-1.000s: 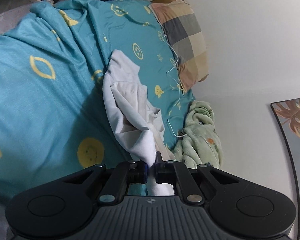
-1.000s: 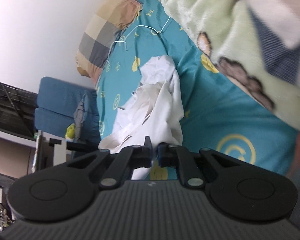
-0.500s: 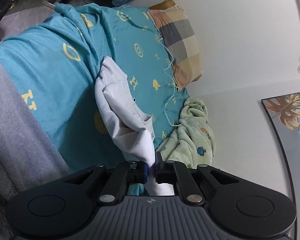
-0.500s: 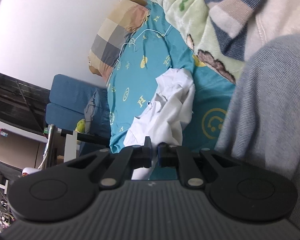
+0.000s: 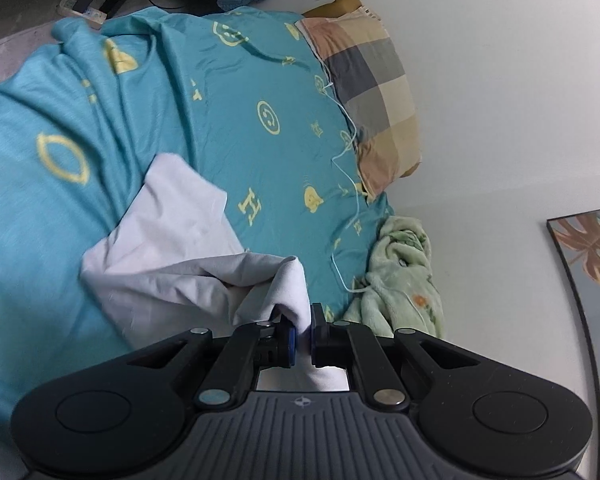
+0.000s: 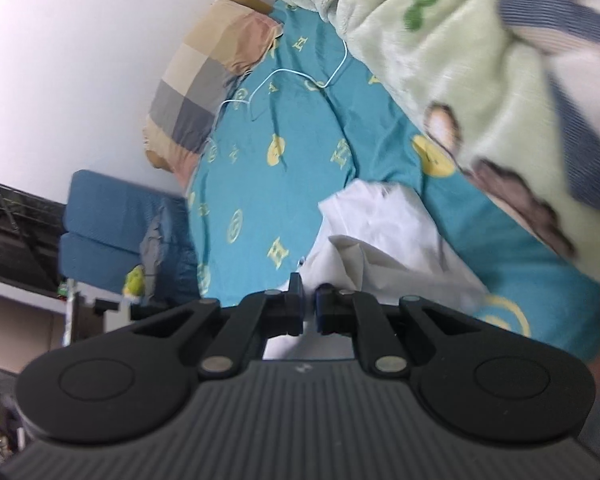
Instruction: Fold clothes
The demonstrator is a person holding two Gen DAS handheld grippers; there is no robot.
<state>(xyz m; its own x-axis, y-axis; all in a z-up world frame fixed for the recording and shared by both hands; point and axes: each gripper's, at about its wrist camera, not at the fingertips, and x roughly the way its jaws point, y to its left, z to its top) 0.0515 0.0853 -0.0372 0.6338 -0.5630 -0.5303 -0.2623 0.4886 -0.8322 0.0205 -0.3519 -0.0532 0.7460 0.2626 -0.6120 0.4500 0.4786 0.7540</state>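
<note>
A white garment [image 5: 172, 256] lies crumpled on the teal bedsheet [image 5: 228, 120] with yellow prints. My left gripper [image 5: 304, 334] is shut on a fold of the garment, which bunches up between the fingers. In the right wrist view the same white garment [image 6: 384, 240] spreads just ahead of my right gripper [image 6: 309, 307], which is shut on its near edge. The cloth runs under both grippers.
A checked pillow [image 5: 376, 80] lies at the head of the bed by the white wall. A pale green fleece blanket [image 5: 404, 276] is heaped beside the garment and fills the right wrist view's upper right [image 6: 480, 64]. A thin white cable [image 5: 350, 184] crosses the sheet. A blue sofa [image 6: 112, 228] stands past the bed.
Both grippers have come down closer to the bed with the garment. The garment has been pulled wider and flatter across the sheet. The grey-clad person has left both views.
</note>
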